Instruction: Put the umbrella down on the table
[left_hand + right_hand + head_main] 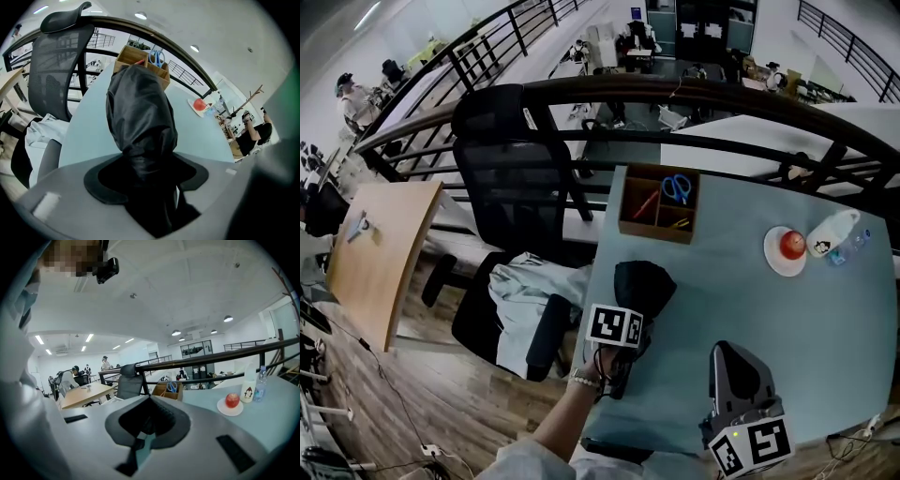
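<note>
Umbrella (643, 284): folded, black; long axis near-to-far by the table's (722, 300) left edge, free end toward the wooden organizer (659, 203).
Left gripper (149, 176): clamped on its near end.
Right gripper (150, 411): closed, empty.

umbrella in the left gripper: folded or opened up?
Folded. The umbrella is a compact black bundle with its canopy collapsed, clamped between the jaws of the left gripper.

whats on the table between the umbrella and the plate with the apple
Nothing. The head view shows only bare table between the umbrella and the plate.
</note>
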The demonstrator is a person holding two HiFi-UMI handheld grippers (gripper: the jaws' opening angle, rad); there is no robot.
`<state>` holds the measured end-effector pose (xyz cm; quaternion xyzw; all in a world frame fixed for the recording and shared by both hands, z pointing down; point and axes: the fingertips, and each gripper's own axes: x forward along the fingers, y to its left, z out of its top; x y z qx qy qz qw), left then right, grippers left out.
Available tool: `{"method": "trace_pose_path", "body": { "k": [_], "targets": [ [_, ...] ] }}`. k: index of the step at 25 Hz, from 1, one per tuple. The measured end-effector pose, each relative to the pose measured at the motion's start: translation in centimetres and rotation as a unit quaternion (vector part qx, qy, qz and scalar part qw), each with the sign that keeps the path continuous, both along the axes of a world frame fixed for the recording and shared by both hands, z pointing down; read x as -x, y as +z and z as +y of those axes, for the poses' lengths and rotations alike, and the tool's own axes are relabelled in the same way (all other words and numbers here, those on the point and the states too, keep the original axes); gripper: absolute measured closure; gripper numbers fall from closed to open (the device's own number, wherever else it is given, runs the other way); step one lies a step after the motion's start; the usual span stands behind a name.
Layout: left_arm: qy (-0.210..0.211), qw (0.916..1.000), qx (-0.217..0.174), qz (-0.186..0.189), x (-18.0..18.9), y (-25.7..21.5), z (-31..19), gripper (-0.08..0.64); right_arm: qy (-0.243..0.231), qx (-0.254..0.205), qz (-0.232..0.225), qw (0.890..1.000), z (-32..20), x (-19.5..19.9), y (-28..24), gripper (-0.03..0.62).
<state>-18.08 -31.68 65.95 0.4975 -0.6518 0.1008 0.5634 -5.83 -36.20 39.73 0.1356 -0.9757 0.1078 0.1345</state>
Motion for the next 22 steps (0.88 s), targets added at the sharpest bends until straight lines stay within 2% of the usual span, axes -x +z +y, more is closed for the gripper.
{"method": "trace_pose_path", "body": {
  "k": [9,19,22],
  "targets": [
    [-0.001,0.9999,0.012,-0.006,0.3,0.7,-0.6,0.282,-0.012,0.004,0.004,1.000,-0.3,0.5,0.3,0.592],
    [-0.013,0.9990,-0.039,-0.017,0.9,-1.9,-0.8,0.282,-0.016,0.001,0.003,1.000,0.7,0.8,0.3,0.592],
    [-0.012,0.9978,-0.055,-0.034,1.3,-3.2,-0.7,0.284,-0.015,-0.001,0.002,1.000,1.3,1.0,0.0,0.592]
  ]
}}
